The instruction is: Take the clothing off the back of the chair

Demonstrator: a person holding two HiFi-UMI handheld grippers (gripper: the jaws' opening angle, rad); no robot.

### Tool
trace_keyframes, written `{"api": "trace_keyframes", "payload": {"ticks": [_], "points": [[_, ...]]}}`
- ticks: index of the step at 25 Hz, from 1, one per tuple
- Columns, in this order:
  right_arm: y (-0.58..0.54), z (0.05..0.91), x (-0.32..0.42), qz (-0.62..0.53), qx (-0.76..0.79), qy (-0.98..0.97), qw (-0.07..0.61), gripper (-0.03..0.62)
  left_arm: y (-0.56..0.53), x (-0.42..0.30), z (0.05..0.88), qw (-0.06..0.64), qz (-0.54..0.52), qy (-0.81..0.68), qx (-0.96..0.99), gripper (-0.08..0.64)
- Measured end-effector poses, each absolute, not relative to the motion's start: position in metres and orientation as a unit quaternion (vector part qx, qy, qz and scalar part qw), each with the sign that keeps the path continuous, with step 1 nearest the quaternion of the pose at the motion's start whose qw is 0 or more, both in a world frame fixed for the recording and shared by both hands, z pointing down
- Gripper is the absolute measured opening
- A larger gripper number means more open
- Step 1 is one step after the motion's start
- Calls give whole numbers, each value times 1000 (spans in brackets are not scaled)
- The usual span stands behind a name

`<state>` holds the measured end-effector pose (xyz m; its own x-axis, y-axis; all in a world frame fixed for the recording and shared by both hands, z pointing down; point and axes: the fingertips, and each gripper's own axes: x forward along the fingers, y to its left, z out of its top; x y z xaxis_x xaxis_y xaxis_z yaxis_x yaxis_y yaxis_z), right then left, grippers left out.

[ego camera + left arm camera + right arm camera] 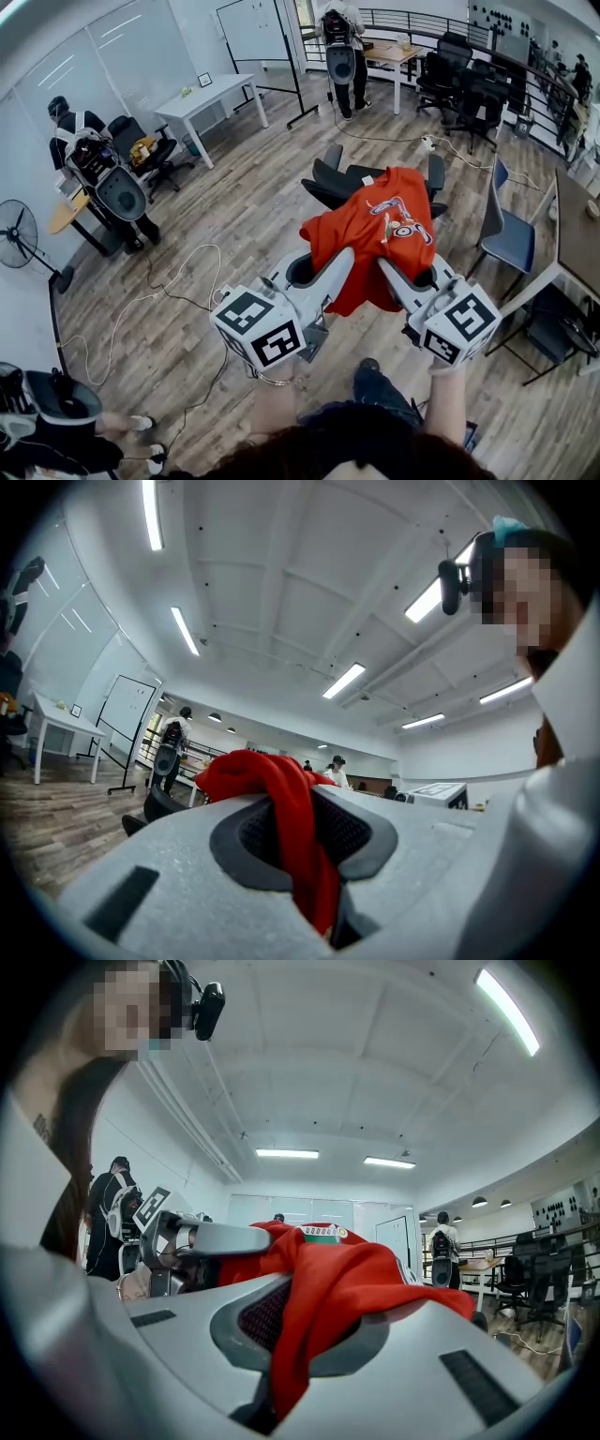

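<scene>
An orange-red T-shirt [380,234] with a printed picture hangs in the air between my two grippers, above the black office chair [342,183]. My left gripper [345,262] is shut on the shirt's left edge; in the left gripper view the red cloth [295,841] is pinched between the jaws. My right gripper [389,270] is shut on the right edge, and a fold of the shirt [319,1326] spills over its jaws in the right gripper view. The chair's back is partly hidden behind the shirt.
A blue chair [509,239] and a dark table [572,225] stand at the right. A person with gear [98,178] stands at the left near a white table [206,98]. Another person [342,56] stands far back. Cables [159,291] lie on the wooden floor.
</scene>
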<state>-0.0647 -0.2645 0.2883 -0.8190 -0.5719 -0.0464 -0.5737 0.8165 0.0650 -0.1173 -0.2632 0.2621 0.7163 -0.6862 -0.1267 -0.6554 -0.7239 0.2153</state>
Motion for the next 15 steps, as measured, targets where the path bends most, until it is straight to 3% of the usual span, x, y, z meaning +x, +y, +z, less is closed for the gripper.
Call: {"api": "trace_keyframes", "payload": {"ticks": [15], "points": [[-215, 284, -68, 45, -300, 953, 14, 26, -214, -121, 259, 77, -110, -361, 923, 67]]}}
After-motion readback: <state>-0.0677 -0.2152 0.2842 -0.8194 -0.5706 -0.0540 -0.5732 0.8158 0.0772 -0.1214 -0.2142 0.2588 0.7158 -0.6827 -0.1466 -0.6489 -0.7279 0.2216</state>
